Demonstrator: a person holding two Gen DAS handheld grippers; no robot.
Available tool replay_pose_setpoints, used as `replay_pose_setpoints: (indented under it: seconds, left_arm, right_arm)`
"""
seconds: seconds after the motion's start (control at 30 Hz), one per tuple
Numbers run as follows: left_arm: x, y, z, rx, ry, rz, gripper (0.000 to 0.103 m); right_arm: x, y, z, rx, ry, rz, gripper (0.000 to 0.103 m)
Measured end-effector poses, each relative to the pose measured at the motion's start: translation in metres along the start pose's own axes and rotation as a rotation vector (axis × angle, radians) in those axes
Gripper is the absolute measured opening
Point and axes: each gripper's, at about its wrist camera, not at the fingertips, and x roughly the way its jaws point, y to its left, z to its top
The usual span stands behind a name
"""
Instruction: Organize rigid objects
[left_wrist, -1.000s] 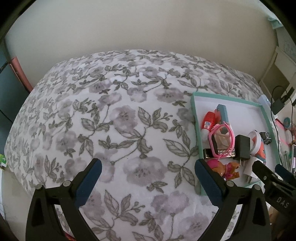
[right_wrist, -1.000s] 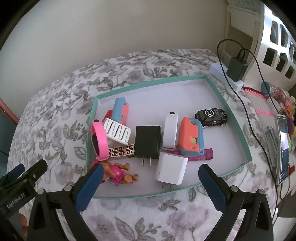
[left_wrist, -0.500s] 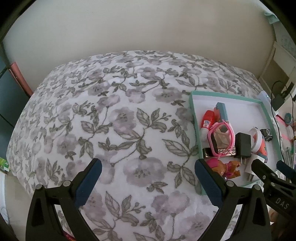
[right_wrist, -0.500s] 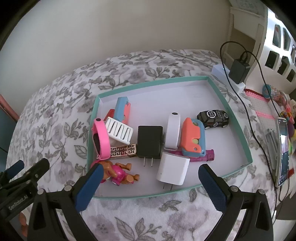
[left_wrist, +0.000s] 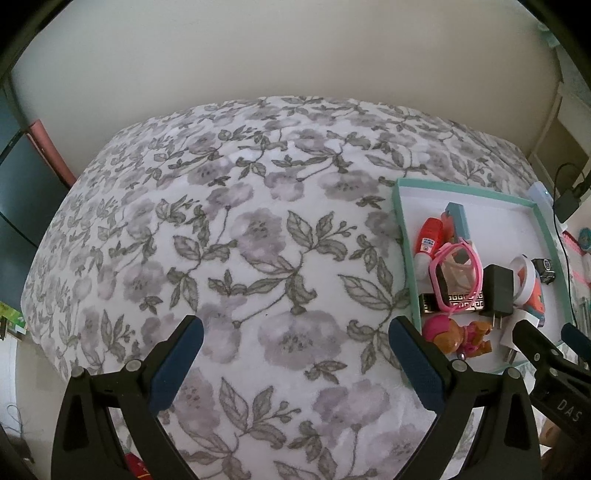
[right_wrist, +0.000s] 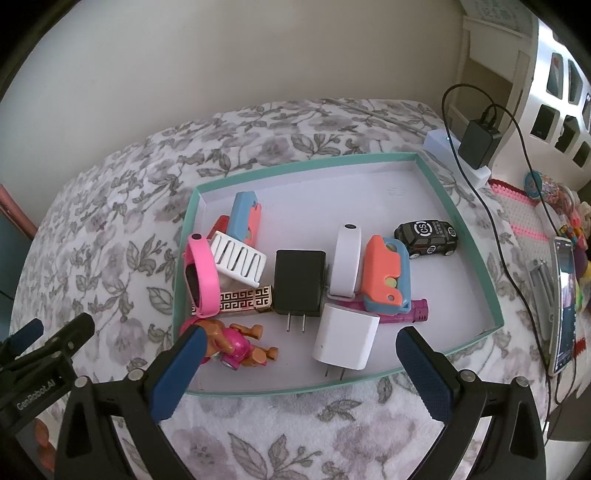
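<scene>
**Small things gathered in the teal tray**

On the flowered bed (left_wrist: 236, 258), every rigid piece I could see lay inside the teal tray (right_wrist: 476, 258): the black charger (right_wrist: 299, 282), white charger (right_wrist: 345, 341), toy car (right_wrist: 426, 238), pink watch (right_wrist: 201, 275) and dog figure (right_wrist: 236, 343), bunched toward its near-left corner. I held my right gripper (right_wrist: 295, 369) over the tray's near rim, fingers wide and holding nothing. My left gripper (left_wrist: 291, 362), equally wide and unladen, hung over bare bedspread beside the tray. Sorted already or awaiting sorting, I could not judge.
</scene>
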Motion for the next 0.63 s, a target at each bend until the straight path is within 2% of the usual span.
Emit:
replay_pose_setpoints:
  seconds: [0.63]
  left_arm:
    - [-0.0019, -0.0011, 0.0002, -0.001, -0.009, 0.009, 0.100]
  right_arm:
    - [0.0037, -0.0004, 0.0014, -0.022, 0.016, -0.003, 0.103]
